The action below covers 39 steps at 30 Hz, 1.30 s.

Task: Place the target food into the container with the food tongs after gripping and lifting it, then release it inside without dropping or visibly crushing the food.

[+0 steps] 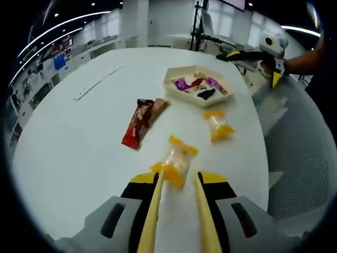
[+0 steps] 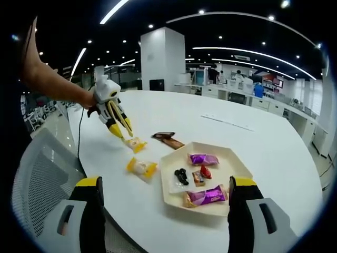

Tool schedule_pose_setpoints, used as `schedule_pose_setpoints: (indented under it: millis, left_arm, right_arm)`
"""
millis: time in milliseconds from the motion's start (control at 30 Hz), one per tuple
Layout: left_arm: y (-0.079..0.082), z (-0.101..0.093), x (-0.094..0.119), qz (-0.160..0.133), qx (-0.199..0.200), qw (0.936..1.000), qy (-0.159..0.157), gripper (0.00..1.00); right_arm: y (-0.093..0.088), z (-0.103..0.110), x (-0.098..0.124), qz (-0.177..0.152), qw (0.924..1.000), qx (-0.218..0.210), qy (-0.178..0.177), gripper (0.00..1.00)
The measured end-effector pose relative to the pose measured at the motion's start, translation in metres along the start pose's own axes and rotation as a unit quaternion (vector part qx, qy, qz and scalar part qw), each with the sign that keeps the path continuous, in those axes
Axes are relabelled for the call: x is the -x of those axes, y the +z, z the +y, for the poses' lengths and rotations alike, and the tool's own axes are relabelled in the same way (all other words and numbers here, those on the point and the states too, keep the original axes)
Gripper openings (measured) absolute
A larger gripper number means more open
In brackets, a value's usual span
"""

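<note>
The left gripper [image 1: 178,182] carries long yellow tongs [image 1: 158,211], whose tips sit spread on either side of a yellow-wrapped candy [image 1: 176,161] lying on the white table [image 1: 79,137] near its edge; they are not yet pinching it. To do this well, I judge the tips should close gently on the middle of the wrapper, just enough to lift it without squashing, then carry it to the cream tray [image 2: 174,197] and open inside. The right gripper [image 2: 164,192] hovers over that tray with its jaws wide apart and nothing between them. Counted on the table: two yellow-wrapped candies, the second [image 2: 141,167] just beside the tray, and one red-brown bar [image 1: 142,121]. In the tray: two purple sweets [image 2: 204,158], with a few smaller pieces I cannot sort.
</note>
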<state>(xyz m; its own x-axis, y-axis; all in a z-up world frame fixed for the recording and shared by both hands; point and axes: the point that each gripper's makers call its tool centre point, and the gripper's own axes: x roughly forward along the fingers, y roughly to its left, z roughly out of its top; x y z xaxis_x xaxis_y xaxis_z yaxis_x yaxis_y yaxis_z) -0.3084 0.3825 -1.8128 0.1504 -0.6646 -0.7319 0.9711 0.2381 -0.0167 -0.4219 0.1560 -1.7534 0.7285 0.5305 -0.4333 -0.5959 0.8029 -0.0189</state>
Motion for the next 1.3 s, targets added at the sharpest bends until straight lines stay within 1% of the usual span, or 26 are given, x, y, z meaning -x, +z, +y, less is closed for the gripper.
schedule_pose_setpoints:
  millis: [33,100,133,167,267,367,533,567,633,767,833,867,900,933,1000,1300]
  left_arm:
    - [0.002,0.001,-0.001,0.001,-0.005,1.0,-0.001,0.26]
    - [0.003,0.004,-0.004,0.014,-0.036,0.9992,0.003,0.26]
    - [0.003,0.005,-0.006,0.018,-0.043,0.9989,0.003,0.26]
    - [0.005,0.004,-0.008,0.019,-0.062,0.9979,-0.003,0.26]
    - [0.011,-0.001,-0.011,0.022,-0.082,0.9963,-0.015,0.26]
    - [0.008,-0.003,-0.018,0.042,-0.115,0.9921,-0.025,0.26]
    - [0.004,-0.007,-0.024,0.055,-0.124,0.9902,-0.035,0.26]
    - [0.003,-0.005,-0.025,0.058,-0.137,0.9885,-0.03,0.27]
    - [0.001,-0.007,-0.027,0.064,-0.141,0.9874,-0.033,0.27]
    - [0.0,-0.009,-0.029,0.071,-0.136,0.9875,-0.039,0.26]
    - [-0.002,-0.01,-0.03,0.079,-0.131,0.9875,-0.038,0.25]
    - [-0.003,-0.01,-0.03,0.08,-0.119,0.9891,-0.034,0.24]
    - [-0.001,-0.011,-0.03,0.075,-0.086,0.9929,-0.034,0.23]
    - [0.0,-0.01,-0.029,0.069,-0.077,0.9941,-0.034,0.22]
    - [-0.001,-0.006,-0.029,0.069,-0.079,0.9942,-0.024,0.21]
    - [-0.002,0.0,-0.025,0.061,-0.063,0.9961,-0.01,0.19]
  right_arm:
    - [0.0,0.0,0.0,0.0,1.0,0.0,0.0,0.97]
    - [0.0,0.0,0.0,0.0,1.0,0.0,0.0,0.97]
    - [0.0,0.0,0.0,0.0,1.0,0.0,-0.001,0.97]
    - [0.001,-0.001,0.0,-0.002,1.0,-0.001,-0.002,0.97]
    - [0.001,-0.002,0.001,-0.003,1.0,-0.002,-0.004,0.97]
    - [0.001,-0.002,0.001,-0.004,1.0,-0.002,-0.005,0.97]
    - [0.001,-0.002,0.001,-0.004,1.0,-0.002,-0.003,0.97]
    - [0.001,-0.002,0.001,-0.004,1.0,-0.002,-0.003,0.97]
    - [0.001,-0.001,0.001,-0.003,1.0,-0.002,-0.002,0.97]
    - [0.001,-0.001,0.0,-0.002,1.0,-0.002,0.0,0.97]
    - [0.001,-0.001,0.0,-0.002,1.0,-0.002,-0.001,0.97]
    - [0.001,-0.001,0.0,-0.002,1.0,-0.002,-0.001,0.97]
    - [0.001,-0.001,0.0,-0.002,1.0,-0.003,-0.001,0.97]
    - [0.001,-0.001,0.0,-0.002,1.0,-0.003,-0.002,0.97]
    - [0.001,-0.002,0.001,-0.002,1.0,-0.004,-0.003,0.97]
    - [0.001,-0.002,0.0,-0.001,1.0,-0.003,-0.002,0.97]
